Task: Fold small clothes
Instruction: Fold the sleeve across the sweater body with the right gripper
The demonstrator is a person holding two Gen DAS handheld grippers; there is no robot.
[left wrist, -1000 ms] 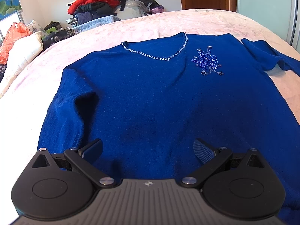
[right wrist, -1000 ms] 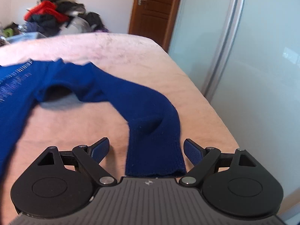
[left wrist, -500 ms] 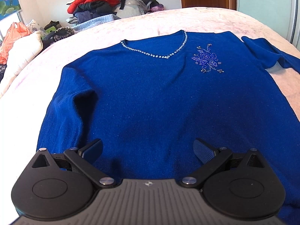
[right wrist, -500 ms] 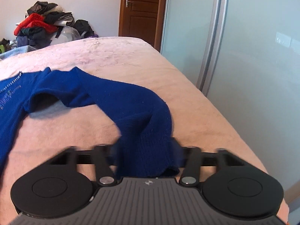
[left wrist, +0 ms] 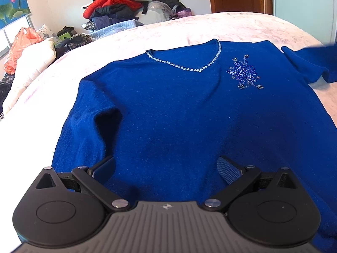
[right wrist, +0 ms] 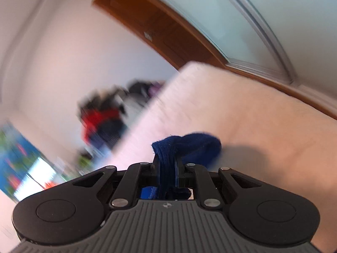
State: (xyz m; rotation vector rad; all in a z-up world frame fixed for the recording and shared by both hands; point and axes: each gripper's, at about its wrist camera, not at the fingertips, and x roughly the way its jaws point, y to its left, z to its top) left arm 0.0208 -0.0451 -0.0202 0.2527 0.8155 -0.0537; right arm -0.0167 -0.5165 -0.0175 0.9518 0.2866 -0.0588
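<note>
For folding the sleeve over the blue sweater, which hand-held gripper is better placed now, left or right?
Right. The right hand-held gripper has just closed on the sleeve cuff and holds it. The left hand-held gripper is open over the sweater, gripping nothing.

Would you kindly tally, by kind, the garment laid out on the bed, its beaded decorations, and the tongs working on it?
Blue sweaters: 1
Beaded decorations: 2, the neckline trim and the flower motif
Tongs: 2, left tongs open above the hem, right tongs shut on the sleeve cuff
Total: 5
</note>
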